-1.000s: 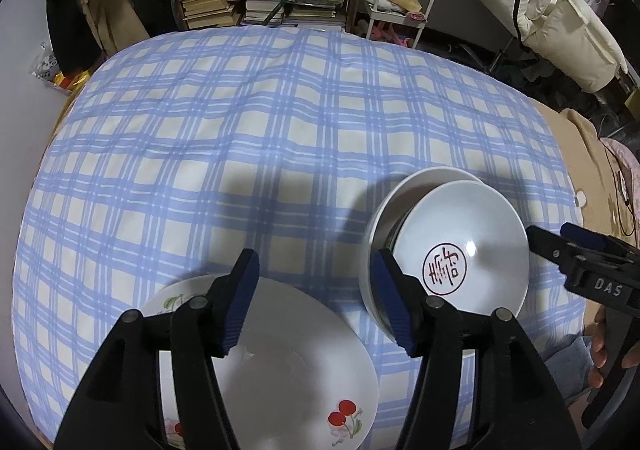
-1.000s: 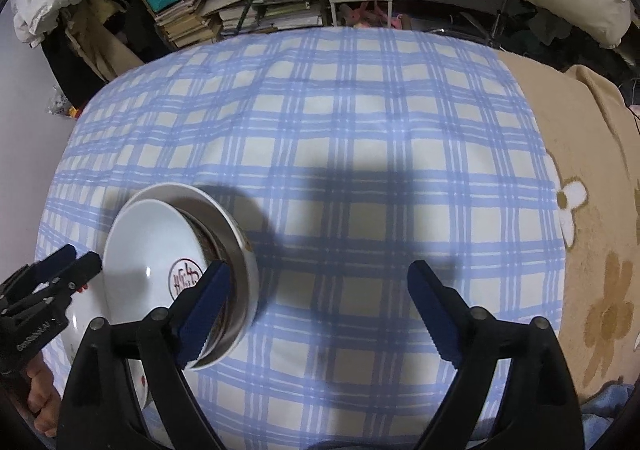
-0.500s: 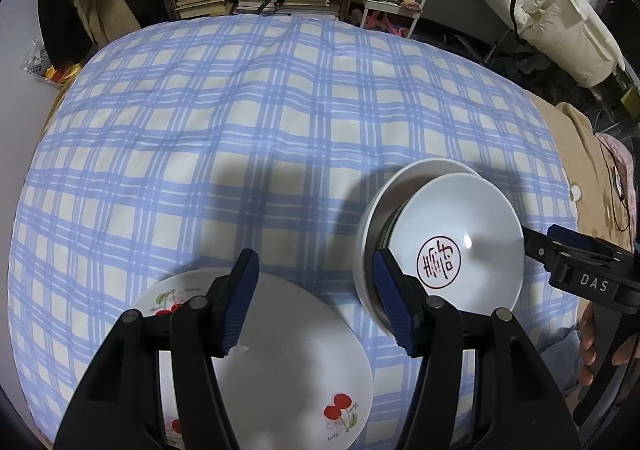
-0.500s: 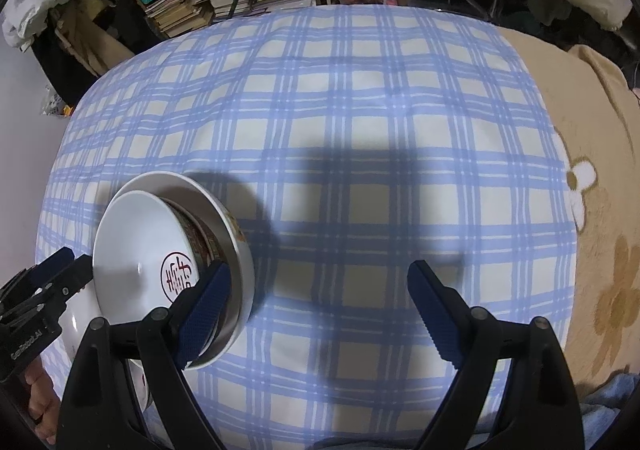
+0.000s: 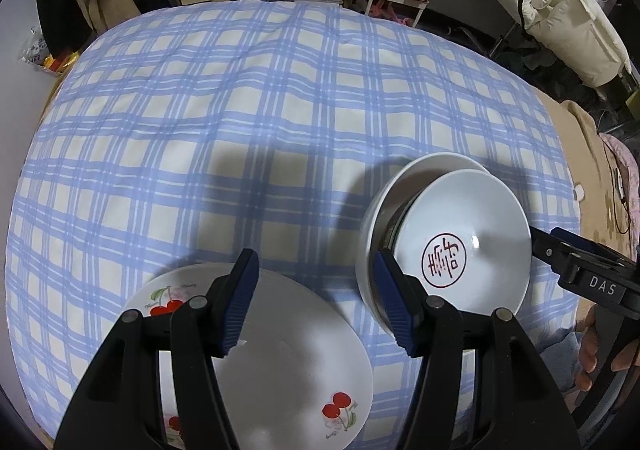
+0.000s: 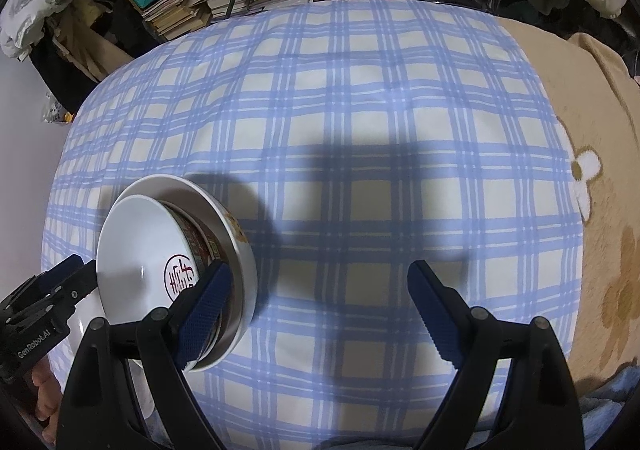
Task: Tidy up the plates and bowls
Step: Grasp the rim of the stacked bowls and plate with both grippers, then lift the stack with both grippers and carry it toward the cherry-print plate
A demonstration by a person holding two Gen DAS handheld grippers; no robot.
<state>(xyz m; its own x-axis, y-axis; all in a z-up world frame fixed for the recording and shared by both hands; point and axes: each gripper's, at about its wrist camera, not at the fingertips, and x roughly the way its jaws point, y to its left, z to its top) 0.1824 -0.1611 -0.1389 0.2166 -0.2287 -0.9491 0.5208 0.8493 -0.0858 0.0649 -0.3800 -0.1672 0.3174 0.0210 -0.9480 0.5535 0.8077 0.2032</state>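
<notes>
Two grippers hang over the checked cloth (image 5: 248, 98), both pointing steeply down, and what matters is which one sits closer to which dish.

Directly under the left gripper (image 5: 316, 302) lies the cherry plate (image 5: 288, 366), flat on the cloth, its far rim reaching just past the fingertips. The jaws stand about half open with nothing between the pads; the plate is below them, and I cannot tell whether the tips touch it. Being round, the plate has no long axis to line up with, so any grasp has to come at the rim, and the nearest bare rim lies ahead of and between the fingers.

Just to the right of that gripper's right finger stands the stack of bowls (image 5: 472, 242): a white bowl with a red seal (image 6: 144, 254) nested, somewhat off-centre, in a wider bowl (image 6: 236, 234). Its inner bowl sits shifted toward the right-hand gripper's side in the left view.

From the right gripper (image 6: 316, 314) the same stack lies at the left, its rim right by the left finger's pad, perhaps brushing it; that is not clear. These jaws are wide apart and hold nothing, with only bare cloth between them.

By my reckoning the left hand is better placed for the plate, and either hand is near enough for the bowls, the right needing only a short sideways shift.
</notes>
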